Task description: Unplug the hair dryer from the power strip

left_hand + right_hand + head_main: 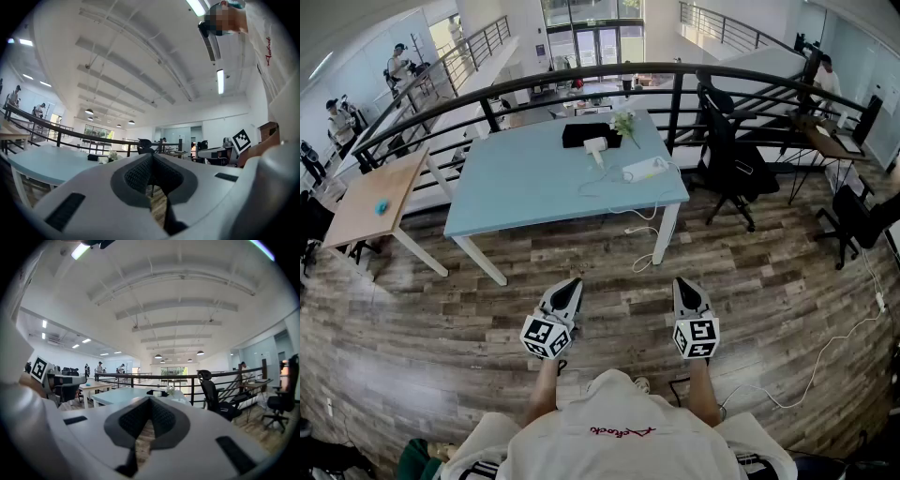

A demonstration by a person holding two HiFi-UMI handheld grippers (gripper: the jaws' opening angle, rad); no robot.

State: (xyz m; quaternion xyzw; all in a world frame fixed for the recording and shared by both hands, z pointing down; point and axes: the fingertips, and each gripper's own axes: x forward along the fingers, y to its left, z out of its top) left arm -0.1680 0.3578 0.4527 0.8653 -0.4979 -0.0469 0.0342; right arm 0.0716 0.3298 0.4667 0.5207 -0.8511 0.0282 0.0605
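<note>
Wood flooring fills the lower frame, where the left gripper and right gripper sit side by side, jaws pressed together on nothing, well apart from the white hair dryer and power strip on the light-blue table at upper centre.

I am working in an open-plan office on a railed upper floor. Indicators:

- A black metal railing bounds the wood-plank floor, and walkways beyond it run toward glass doors.
- The furniture is work furniture: a light blue table, a wooden desk and a black swivel chair.
- One person is at a desk on the right, and others stand along the left walkway.
- Linear ceiling lights and round pendant lamps hang under a high white ceiling.
</note>
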